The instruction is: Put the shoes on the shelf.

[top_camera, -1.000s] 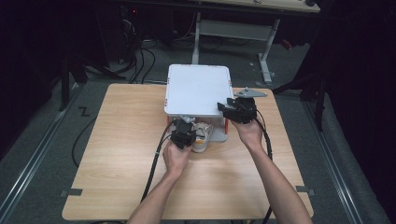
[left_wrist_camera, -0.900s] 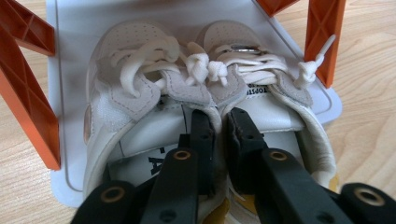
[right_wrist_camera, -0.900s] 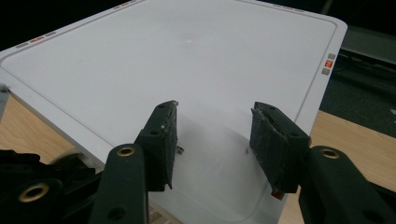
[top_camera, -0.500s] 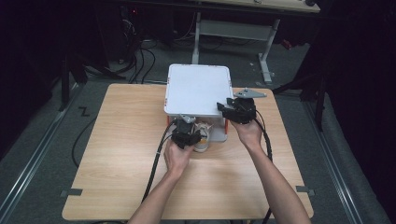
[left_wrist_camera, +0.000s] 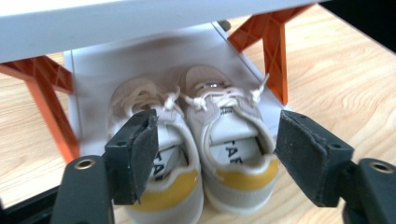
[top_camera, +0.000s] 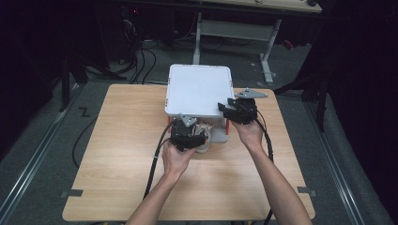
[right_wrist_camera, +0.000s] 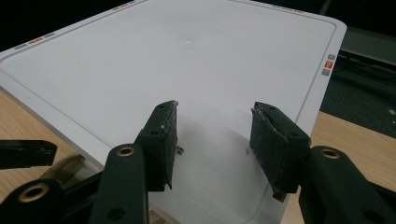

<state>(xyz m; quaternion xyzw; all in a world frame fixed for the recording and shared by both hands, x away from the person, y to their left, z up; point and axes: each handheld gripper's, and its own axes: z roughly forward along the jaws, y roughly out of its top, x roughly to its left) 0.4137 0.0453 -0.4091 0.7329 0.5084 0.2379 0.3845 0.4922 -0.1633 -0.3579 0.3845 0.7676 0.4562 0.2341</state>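
A pair of beige and white sneakers (left_wrist_camera: pixel 196 140) with yellow heel patches stands side by side on the lower white shelf of a small rack with orange legs (left_wrist_camera: pixel 275 51). My left gripper (left_wrist_camera: pixel 217 156) is open at the heels, one jaw outside the left shoe's heel and the other to the right of the right shoe. In the high view the left gripper (top_camera: pixel 187 138) sits at the rack's front edge by the sneakers (top_camera: pixel 204 138). My right gripper (right_wrist_camera: pixel 212 140) is open over the rack's white top panel (right_wrist_camera: pixel 177 70), near its front right corner (top_camera: pixel 224 110), holding nothing.
The rack (top_camera: pixel 199 89) stands at the back middle of a wooden table (top_camera: pixel 117 164). A grey three-cornered plate (top_camera: pixel 251 93) sits on the right gripper. Cables trail from both grippers toward the front edge. Dark floor with cables and a desk frame lies beyond the table.
The left gripper has shifted slightly toward the rack's front and the sneakers. The right gripper has stayed at the rack's front right corner.
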